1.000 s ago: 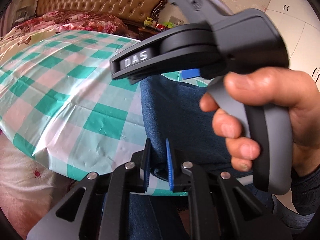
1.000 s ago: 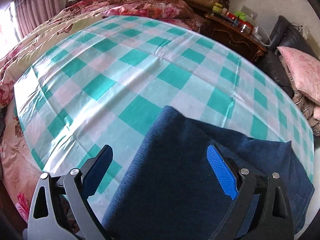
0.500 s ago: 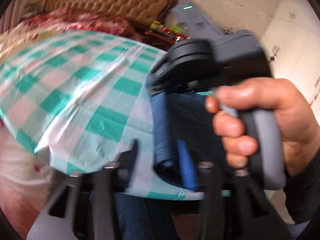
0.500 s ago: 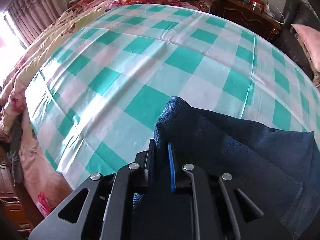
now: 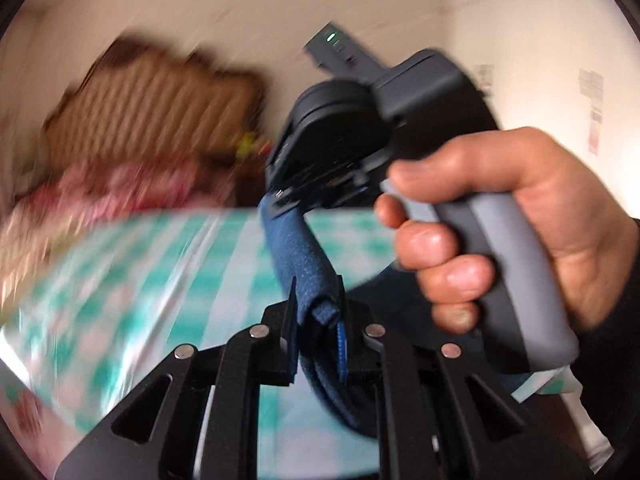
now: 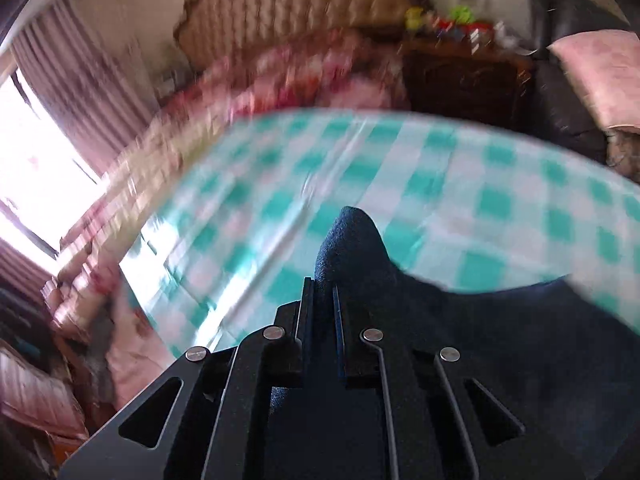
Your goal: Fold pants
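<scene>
Now, from the left, we hold the left gripper (image 5: 318, 320) clamped on a rolled edge of the dark blue pants (image 5: 298, 256); its jaws have just been closing, and the cloth sits pinched between them. That edge runs up from there to the right gripper (image 5: 280, 200), whose handle our right hand (image 5: 492, 220) grips. Behind them lies the green-and-white checked cloth (image 5: 168, 280) on the bed, blurred. In the right wrist view, the right gripper (image 6: 322, 300) is pressed tight on a raised peak of the pants (image 6: 352, 240), which hang lifted above the checked cloth (image 6: 440, 184) and spread off to the right. A dark cabinet (image 6: 464, 80) stands beyond the bed.
</scene>
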A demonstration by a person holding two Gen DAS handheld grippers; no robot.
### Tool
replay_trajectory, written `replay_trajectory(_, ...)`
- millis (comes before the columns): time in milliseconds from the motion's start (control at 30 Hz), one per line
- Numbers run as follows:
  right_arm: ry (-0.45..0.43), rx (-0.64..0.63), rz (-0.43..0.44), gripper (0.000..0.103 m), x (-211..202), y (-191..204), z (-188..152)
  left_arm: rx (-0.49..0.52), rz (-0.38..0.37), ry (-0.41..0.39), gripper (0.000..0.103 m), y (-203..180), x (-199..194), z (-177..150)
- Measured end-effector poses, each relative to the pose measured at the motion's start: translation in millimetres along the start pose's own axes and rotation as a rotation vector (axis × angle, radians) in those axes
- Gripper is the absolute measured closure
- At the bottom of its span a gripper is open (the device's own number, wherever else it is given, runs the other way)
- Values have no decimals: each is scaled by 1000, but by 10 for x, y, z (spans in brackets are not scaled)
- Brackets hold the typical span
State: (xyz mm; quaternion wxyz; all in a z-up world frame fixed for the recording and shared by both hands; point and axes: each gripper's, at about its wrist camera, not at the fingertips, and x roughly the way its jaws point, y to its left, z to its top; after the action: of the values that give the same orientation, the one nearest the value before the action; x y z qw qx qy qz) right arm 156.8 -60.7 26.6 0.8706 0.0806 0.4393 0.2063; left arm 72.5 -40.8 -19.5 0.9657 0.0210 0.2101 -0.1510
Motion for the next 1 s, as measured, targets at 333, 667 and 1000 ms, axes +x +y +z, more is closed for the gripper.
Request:
replay_trajectory(333, -123, 294, -8, 94, -1414, -2588, -496, 433, -137, -39, 89, -2743, 758, -31)
replay_trajectory(667, 81, 460, 69, 84, -621, -3908, -1411, 834, -10, 49, 79, -3793, 1477, -1287)
replay_trajectory(1000, 65, 487, 60, 38, -801, -3980, -1319, 796, 11, 35, 88, -3634, 1480, -1156)
